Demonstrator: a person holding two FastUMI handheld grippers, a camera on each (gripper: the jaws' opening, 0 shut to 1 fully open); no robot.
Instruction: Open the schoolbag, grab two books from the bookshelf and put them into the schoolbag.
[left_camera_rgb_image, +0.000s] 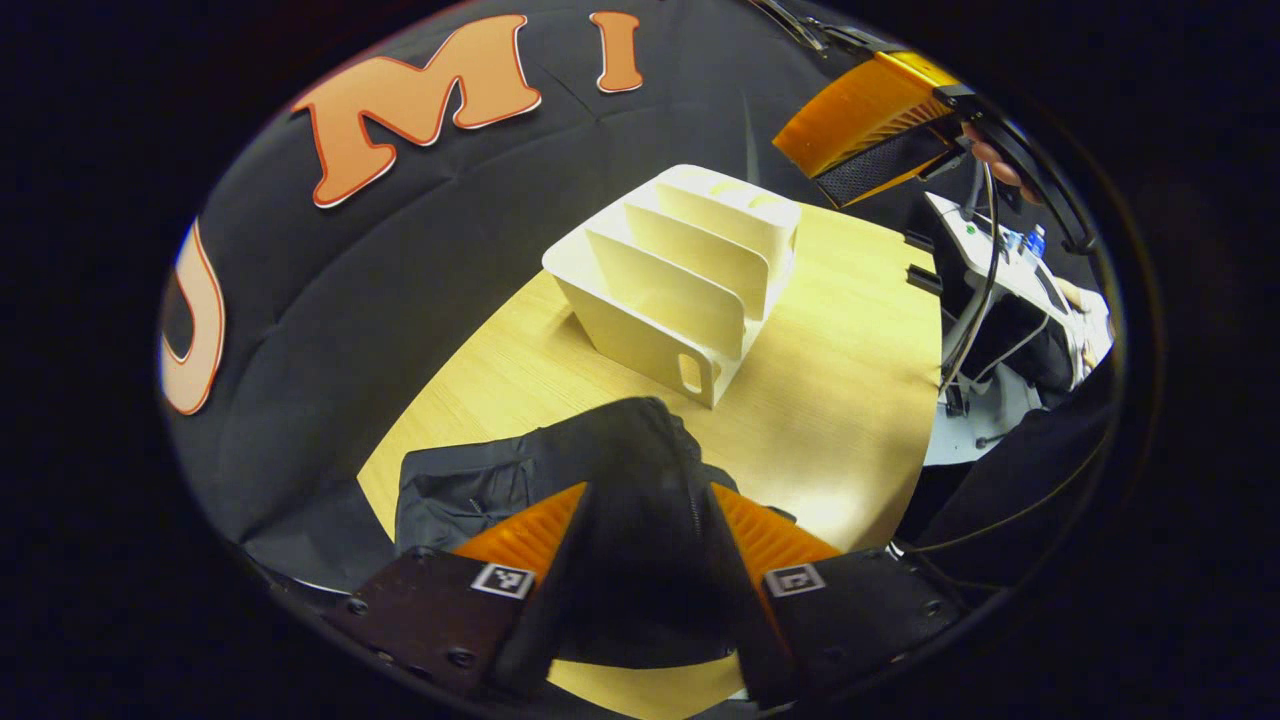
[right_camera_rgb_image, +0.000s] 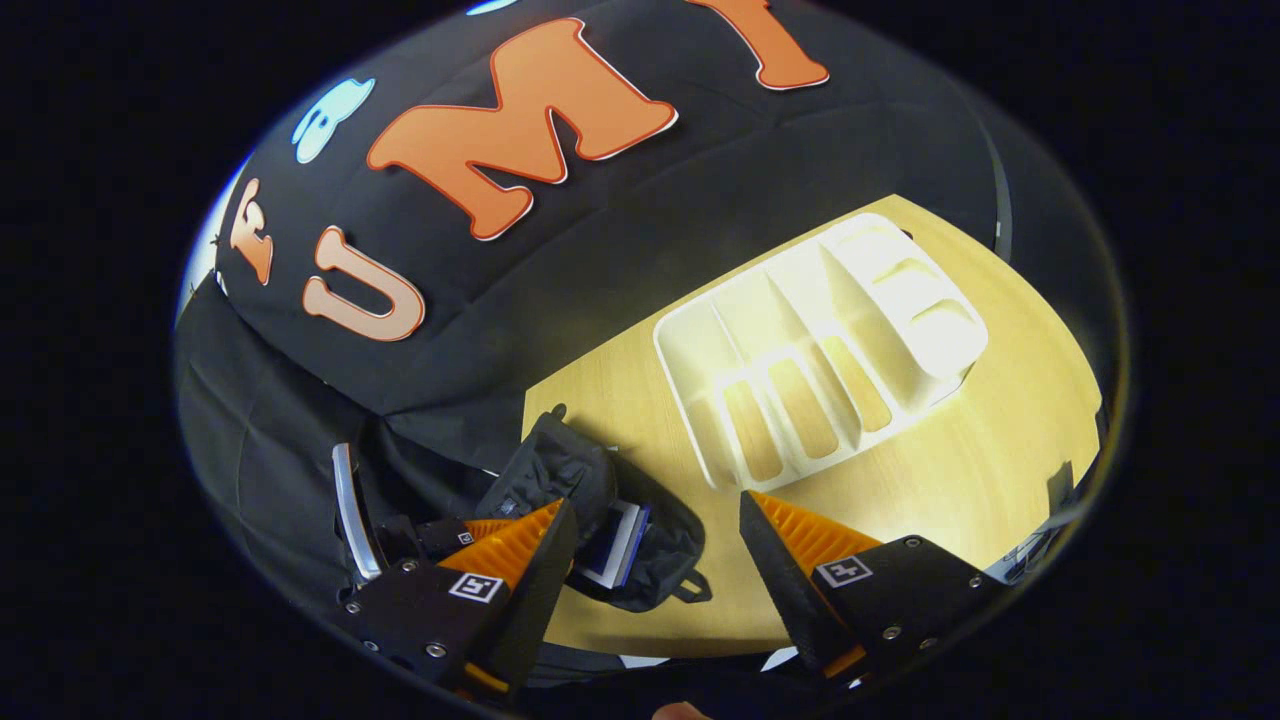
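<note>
Both books seem packed, judging by the empty bookshelf and the edges showing in the schoolbag beside it on the table. My left gripper pinches the bag's fabric; my right gripper hangs wide, empty.

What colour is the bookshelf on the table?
The bookshelf is cream-white all over, seen best in the left gripper view.
</note>
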